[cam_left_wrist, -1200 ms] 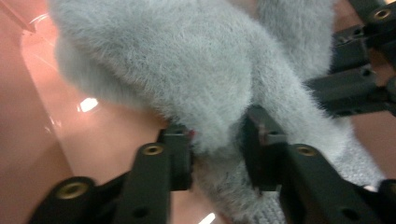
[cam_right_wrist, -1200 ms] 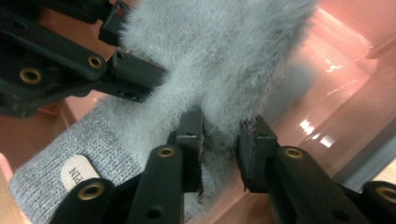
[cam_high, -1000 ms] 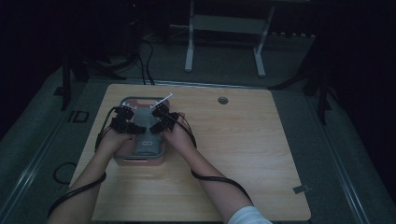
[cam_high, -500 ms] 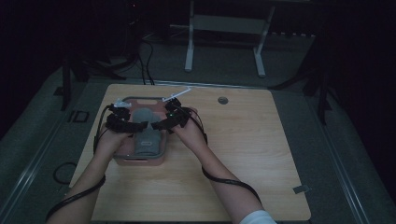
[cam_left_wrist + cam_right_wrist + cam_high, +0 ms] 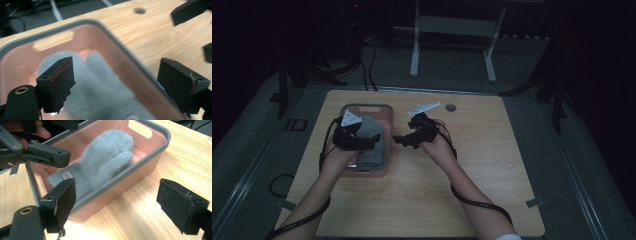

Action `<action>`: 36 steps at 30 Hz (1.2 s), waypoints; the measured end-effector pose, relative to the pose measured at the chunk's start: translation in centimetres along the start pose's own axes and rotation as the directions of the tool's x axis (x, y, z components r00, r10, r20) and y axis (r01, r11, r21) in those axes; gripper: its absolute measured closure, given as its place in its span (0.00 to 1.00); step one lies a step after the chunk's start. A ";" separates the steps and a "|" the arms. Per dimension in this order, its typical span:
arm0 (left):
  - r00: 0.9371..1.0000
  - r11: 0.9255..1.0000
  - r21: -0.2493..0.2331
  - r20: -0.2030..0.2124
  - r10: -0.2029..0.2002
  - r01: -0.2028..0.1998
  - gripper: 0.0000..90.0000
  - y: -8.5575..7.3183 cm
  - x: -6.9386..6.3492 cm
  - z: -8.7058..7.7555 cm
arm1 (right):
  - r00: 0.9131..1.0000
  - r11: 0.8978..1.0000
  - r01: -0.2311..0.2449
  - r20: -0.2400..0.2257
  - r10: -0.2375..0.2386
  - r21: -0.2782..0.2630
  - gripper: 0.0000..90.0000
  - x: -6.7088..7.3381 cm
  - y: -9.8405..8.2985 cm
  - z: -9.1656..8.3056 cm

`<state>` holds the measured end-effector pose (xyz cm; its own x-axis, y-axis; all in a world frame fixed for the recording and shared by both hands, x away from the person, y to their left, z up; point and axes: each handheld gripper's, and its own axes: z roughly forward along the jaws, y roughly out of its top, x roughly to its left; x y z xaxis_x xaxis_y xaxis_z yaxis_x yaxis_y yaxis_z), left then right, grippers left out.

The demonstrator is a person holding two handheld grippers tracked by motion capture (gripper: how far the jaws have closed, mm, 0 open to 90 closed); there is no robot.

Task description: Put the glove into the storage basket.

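Observation:
A grey fluffy mitten (image 5: 373, 136) lies inside a pink bin with a grey rim (image 5: 364, 106) on the left half of the wooden table. My left gripper (image 5: 363, 141) hovers over the bin, its jaws wide apart after just opening, with the mitten (image 5: 100, 87) below them and not pinched. My right gripper (image 5: 400, 140) hangs just right of the bin over bare wood. Its jaws have also just been opening and nothing is between them. In the right gripper view (image 5: 116, 195) the mitten (image 5: 105, 157) rests in the bin (image 5: 140, 170), with the left gripper (image 5: 37, 155) above it.
The wooden table (image 5: 482, 175) has a round cable hole (image 5: 450, 107) near its far edge. Cables trail from both grippers along the forearms. A white-legged stand (image 5: 452, 30) is on the dark floor behind the table.
Both grippers were close together over the mitten in the bin. They have drawn apart and risen, the right one moving out to the right of the bin, and both sets of jaws have opened.

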<state>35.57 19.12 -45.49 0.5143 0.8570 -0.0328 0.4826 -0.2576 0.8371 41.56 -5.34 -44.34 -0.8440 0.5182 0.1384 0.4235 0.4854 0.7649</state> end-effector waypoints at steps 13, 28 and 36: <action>0.989 0.995 -0.072 0.128 0.075 -0.066 0.16 -0.1 -5.9 0.3 | 0.999 0.999 0.035 -0.021 -0.035 0.001 0.17 -1.0 -5.0 -3.3; 0.964 0.989 -0.080 0.226 0.142 -0.127 0.16 -1.2 -10.6 2.8 | 0.998 0.998 0.059 0.029 -0.060 0.016 0.17 -2.7 -10.9 -8.3; 0.942 0.983 -0.060 0.281 0.181 -0.171 0.16 -2.0 -12.8 4.5 | 0.999 0.999 0.021 0.041 -0.022 0.027 0.17 -4.1 -14.2 -10.1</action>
<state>31.20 6.64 -49.24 0.7715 0.6353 -0.0330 0.3439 -0.3729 0.8618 35.64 -21.48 -49.42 -0.8391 0.5355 0.0955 0.4140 0.5148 0.7507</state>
